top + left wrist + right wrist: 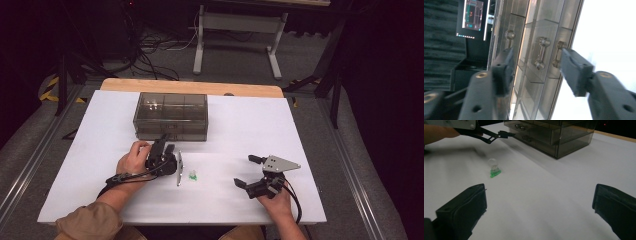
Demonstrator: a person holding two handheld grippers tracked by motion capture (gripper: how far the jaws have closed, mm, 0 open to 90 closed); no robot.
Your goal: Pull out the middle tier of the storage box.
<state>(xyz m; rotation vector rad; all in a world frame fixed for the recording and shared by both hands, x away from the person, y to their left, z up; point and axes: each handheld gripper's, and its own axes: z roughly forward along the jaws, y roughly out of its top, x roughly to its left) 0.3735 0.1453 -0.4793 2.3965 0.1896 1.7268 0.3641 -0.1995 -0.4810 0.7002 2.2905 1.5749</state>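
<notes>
clear drawer handles, left gripper view

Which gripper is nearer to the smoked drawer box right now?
Left. The left gripper is right at the front of the drawer box, jaws apart around a drawer handle. The right gripper sits open, well off toward the table's near right.
</notes>
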